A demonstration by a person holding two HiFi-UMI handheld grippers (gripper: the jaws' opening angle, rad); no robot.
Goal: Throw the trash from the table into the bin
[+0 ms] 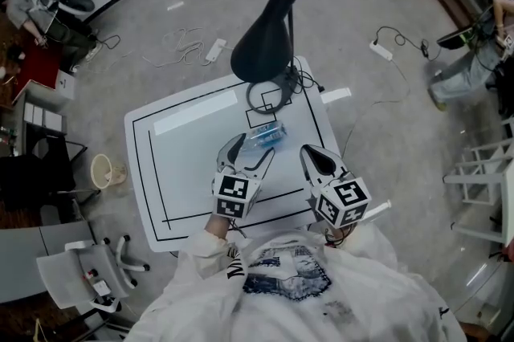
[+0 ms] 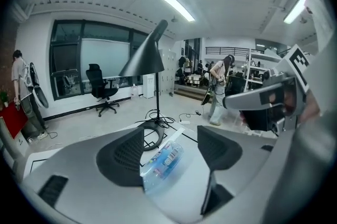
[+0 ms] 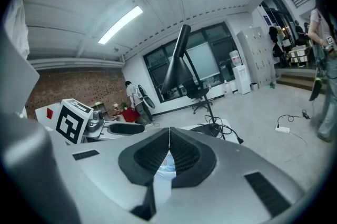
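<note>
A crushed clear bottle [image 1: 266, 135] with a blue label lies on its side on the white counter [image 1: 185, 164], a little right of the middle and just near the ring-shaped foot of a black lamp [image 1: 269, 35]. The left tool [image 1: 253, 146] reaches in from the near edge with its jaws spread wide and nothing gripped. In the left gripper view the bottle [image 2: 162, 162] lies in the gap of the left tool [image 2: 171, 133], its near end close against the left jaw and its far end slanting away to the right. Neither pad presses on it, and whether the left jaw touches it cannot be told. In the head view the bottle sits at the tips of this tool, nearest the right one. The right tool [image 1: 312, 152] is to the right of the bottle and apart from it, over the near right part of the counter. Its jaws are pressed together with nothing held, and in its own view a sliver of the blue label shows under the closed tips of the right tool [image 3: 169, 131]. The bin [image 1: 102, 170] stands on the floor, left of the counter and well apart from the bottle.
</note>
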